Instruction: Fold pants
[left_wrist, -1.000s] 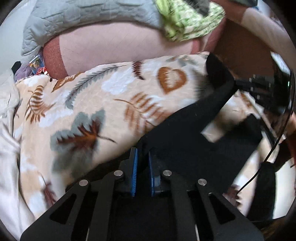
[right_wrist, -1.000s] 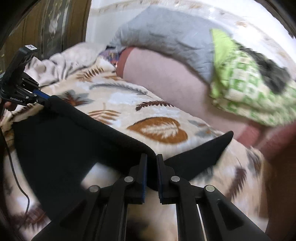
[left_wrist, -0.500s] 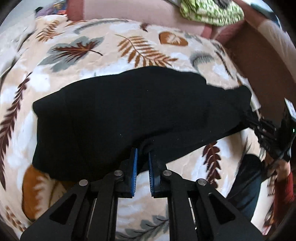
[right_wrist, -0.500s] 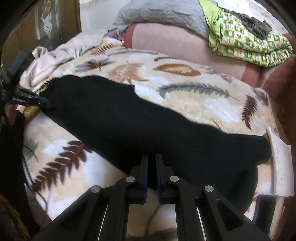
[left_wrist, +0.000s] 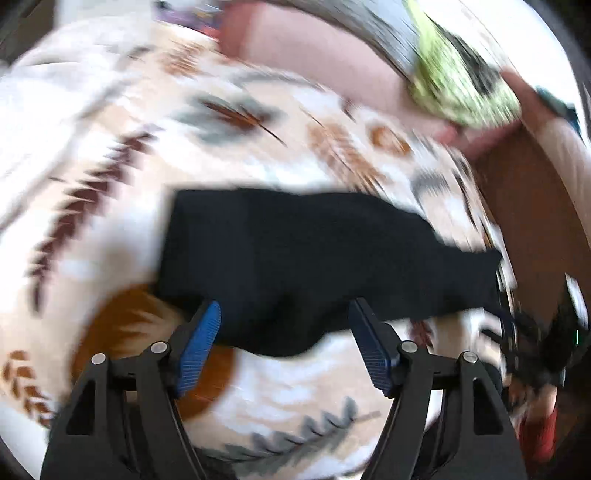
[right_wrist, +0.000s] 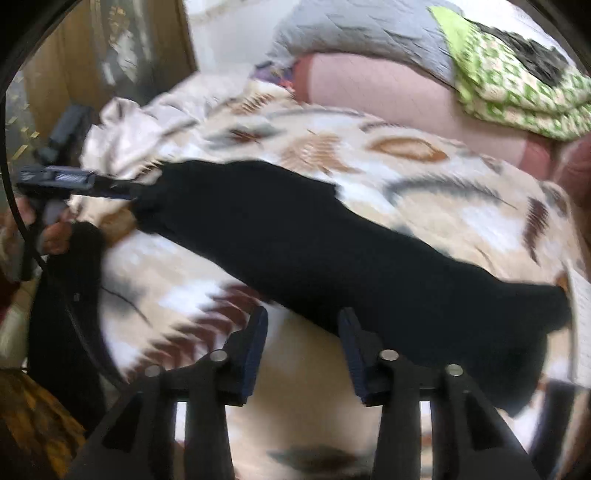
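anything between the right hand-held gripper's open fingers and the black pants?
Nothing but bare leaf-print blanket, per the right wrist view; the right hand-held gripper sits just short of the black pants.

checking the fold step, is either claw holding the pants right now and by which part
Nothing is held. The left claw and right claw both stand open at the near edge of the black pants, which lie on the leaf-print blanket.

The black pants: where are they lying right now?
The black pants lie spread on the leaf-print blanket, just ahead of both open tongs, left and right, with neither gripping them.
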